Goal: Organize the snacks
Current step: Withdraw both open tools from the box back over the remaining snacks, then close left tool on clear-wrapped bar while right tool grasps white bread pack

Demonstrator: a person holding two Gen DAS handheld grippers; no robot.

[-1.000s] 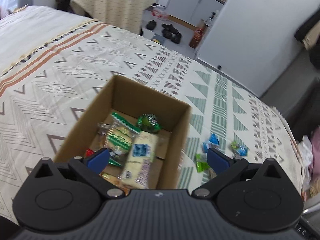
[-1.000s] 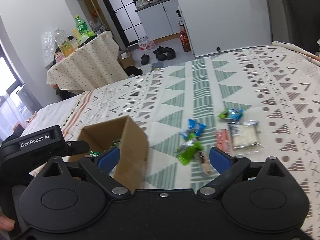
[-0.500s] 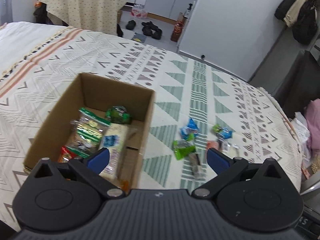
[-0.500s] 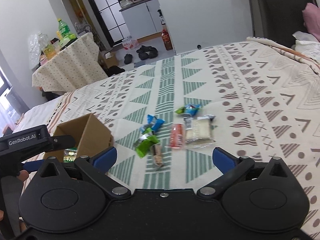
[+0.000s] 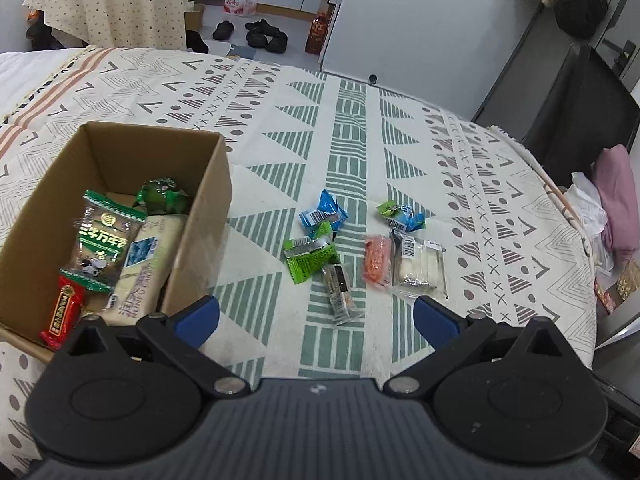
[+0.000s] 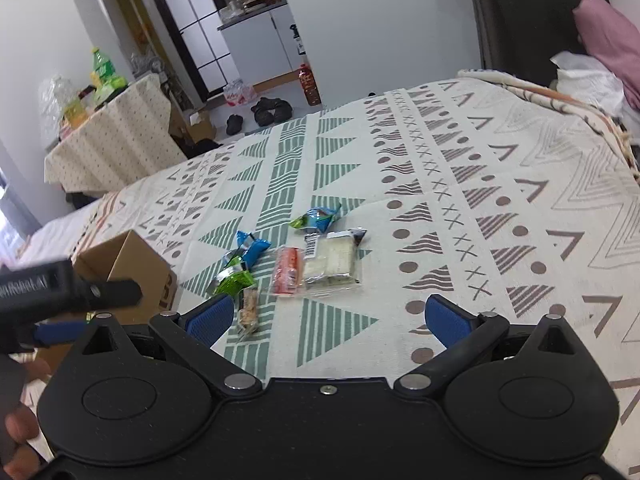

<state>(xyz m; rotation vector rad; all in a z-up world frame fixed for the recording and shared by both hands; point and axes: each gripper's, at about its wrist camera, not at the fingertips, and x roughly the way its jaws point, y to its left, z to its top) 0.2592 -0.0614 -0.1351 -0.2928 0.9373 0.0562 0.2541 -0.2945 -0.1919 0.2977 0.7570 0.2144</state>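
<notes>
A cardboard box on the patterned bed holds several snack packs, among them a green-and-brown pack and a red bar. Loose snacks lie to its right: a blue packet, a green packet, a clear-wrapped bar, an orange pack, a white sandwich pack and a small green-blue packet. My left gripper is open above the near bed edge, empty. My right gripper is open and empty, just short of the white pack and orange pack.
The bedspread stretches wide to the right. The left gripper's body and a hand show at the right view's left edge, beside the box. Beyond the bed stand a cloth-covered table, shoes and a dark chair.
Both grippers swung right and pulled back: the box slid to the left of each view and the loose snacks came to the centre. Both stayed open and empty.
</notes>
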